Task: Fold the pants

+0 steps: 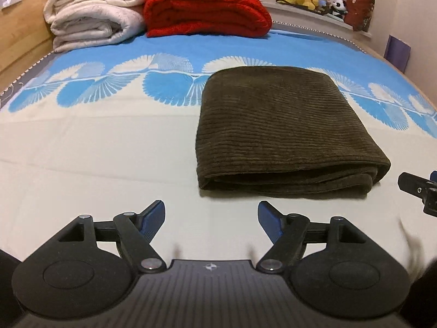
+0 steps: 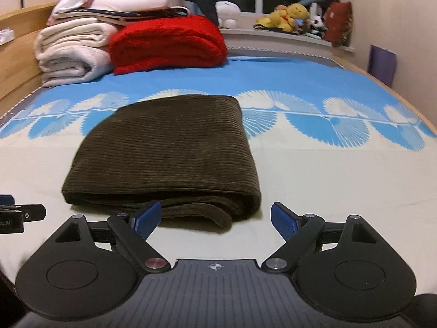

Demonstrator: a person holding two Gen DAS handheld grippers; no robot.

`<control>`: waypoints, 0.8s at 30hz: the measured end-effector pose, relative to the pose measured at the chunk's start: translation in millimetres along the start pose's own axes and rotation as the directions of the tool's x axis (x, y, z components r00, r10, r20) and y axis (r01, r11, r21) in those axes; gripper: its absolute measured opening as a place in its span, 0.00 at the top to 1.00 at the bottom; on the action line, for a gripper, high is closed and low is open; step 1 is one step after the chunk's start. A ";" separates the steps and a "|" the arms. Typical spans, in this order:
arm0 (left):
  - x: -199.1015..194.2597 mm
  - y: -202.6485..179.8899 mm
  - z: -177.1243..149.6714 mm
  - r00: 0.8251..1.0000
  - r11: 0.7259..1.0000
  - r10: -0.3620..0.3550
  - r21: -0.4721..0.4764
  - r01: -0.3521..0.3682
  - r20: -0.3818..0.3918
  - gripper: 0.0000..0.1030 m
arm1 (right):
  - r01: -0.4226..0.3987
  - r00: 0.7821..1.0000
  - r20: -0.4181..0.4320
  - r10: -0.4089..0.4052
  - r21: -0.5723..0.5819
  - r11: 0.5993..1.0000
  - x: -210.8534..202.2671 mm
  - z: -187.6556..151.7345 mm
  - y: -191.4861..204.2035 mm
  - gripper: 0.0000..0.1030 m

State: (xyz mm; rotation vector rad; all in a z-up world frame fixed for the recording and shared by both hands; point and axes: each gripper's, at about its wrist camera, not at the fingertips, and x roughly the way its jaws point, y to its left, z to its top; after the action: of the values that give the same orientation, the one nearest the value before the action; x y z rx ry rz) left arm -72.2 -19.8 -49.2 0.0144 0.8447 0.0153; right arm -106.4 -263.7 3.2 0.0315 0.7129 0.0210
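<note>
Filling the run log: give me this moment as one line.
pants: folded, flat on bed | left gripper: open, empty | right gripper: open, empty, at the pants' near edge

Warm, even indoor light, soft shadows — strong fisheye bending at the edges; smeared blur at 4 o'clock, left view.

The pants point(image 1: 284, 128) are dark olive-brown corduroy with fine ribs running across. The bed sheet point(image 1: 95, 147) is cream near the camera and bright blue farther back, with a band of blue and white fan-shaped, feathery motifs between. Behind lie a red fluffy blanket point(image 1: 204, 11) and off-white folded quilts point(image 1: 92, 13). Both tools, left point(image 1: 211, 216) and right point(image 2: 215, 218), are black with blue pads point(image 2: 147, 218). The plush toys point(image 2: 286, 16) on the sill are mostly yellow.
</note>
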 end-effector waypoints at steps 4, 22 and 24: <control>4.3 -8.3 -1.9 1.000 0.999 -0.020 0.027 0.020 -0.005 0.19 | 0.008 1.000 -0.011 -0.008 -0.023 1.000 4.4 -5.5 0.5 0.14; 18.4 -6.0 1.6 0.999 0.999 -0.036 0.011 0.036 -0.030 0.17 | 0.018 0.999 -0.040 -0.019 -0.042 0.999 19.5 -10.4 -4.3 0.14; 18.6 -5.7 1.7 0.999 0.999 -0.034 0.009 0.034 -0.031 0.17 | 0.017 0.999 -0.041 -0.019 -0.043 0.999 19.7 -10.7 -3.8 0.14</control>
State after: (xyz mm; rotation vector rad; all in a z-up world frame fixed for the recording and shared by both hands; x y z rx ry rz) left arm -58.6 -25.1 -62.1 0.0090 0.8754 -0.0203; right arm -98.5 -266.7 -17.9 -0.0166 0.7537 0.0194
